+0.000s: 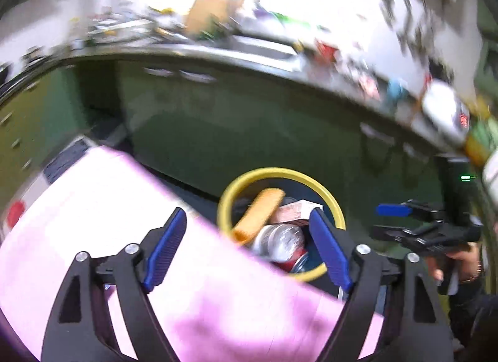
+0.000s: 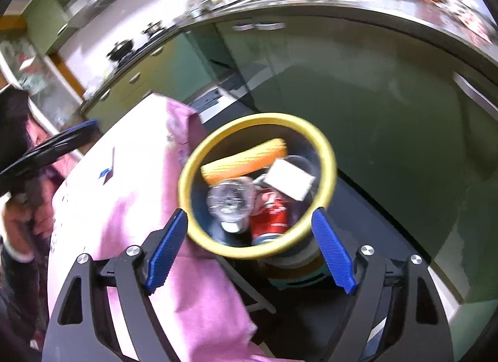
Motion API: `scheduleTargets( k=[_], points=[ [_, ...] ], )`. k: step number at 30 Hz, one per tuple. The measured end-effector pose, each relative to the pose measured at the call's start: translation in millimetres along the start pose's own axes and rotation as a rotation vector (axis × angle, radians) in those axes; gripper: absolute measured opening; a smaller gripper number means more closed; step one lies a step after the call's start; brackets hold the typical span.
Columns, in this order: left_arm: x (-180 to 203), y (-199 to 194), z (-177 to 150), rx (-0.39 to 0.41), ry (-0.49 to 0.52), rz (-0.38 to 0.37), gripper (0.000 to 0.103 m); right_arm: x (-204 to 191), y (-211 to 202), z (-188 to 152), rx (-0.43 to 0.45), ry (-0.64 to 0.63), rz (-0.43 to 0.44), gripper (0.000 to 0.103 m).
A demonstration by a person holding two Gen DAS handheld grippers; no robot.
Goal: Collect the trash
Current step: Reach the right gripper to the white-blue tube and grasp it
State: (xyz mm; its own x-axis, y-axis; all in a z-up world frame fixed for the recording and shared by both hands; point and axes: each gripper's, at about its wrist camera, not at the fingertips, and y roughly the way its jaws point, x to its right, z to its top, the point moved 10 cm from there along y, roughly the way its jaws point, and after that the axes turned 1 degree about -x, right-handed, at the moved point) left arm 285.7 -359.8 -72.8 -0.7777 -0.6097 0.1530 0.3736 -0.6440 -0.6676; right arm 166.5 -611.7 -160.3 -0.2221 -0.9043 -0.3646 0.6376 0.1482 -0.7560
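A dark trash bin with a yellow rim (image 1: 280,170) (image 2: 258,118) stands on the floor beside a pink-covered table. Inside lie an orange ribbed piece (image 1: 260,215) (image 2: 246,160), a clear plastic bottle (image 1: 280,239) (image 2: 230,200), a red can (image 2: 270,215) and a small white box (image 2: 291,180). My left gripper (image 1: 247,212) hangs open over the table edge and the bin, with nothing between its pads. My right gripper (image 2: 249,212) is open above the bin's mouth, also holding nothing. It shows at the right of the left wrist view (image 1: 386,220).
The pink tablecloth (image 1: 93,206) (image 2: 124,191) drapes close to the bin's left side. Green cabinet doors (image 1: 249,128) (image 2: 358,97) stand behind the bin under a cluttered steel counter (image 1: 218,51). A hand (image 1: 460,259) grips the right tool's handle.
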Motion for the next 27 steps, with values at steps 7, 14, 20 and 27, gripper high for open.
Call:
scheduleTargets(
  k=[7, 14, 20, 27],
  points=[
    [-119, -127, -91, 0.178, -0.221, 0.301, 0.091, -105, 45, 11, -0.054, -0.192, 0.068, 0.081],
    [-212, -188, -153, 0.285, -0.403, 0.509, 0.093, -246, 109, 27, -0.115, -0.430, 0.114, 0.079],
    [-230, -194, -170, 0.282, -0.398, 0.588, 0.093, -319, 183, 49, -0.228, -0.504, 0.104, 0.071],
    [-238, -193, -179, 0.280, -0.462, 0.551, 0.093, -345, 252, 52, -0.325, -0.543, -0.001, 0.057]
  ],
)
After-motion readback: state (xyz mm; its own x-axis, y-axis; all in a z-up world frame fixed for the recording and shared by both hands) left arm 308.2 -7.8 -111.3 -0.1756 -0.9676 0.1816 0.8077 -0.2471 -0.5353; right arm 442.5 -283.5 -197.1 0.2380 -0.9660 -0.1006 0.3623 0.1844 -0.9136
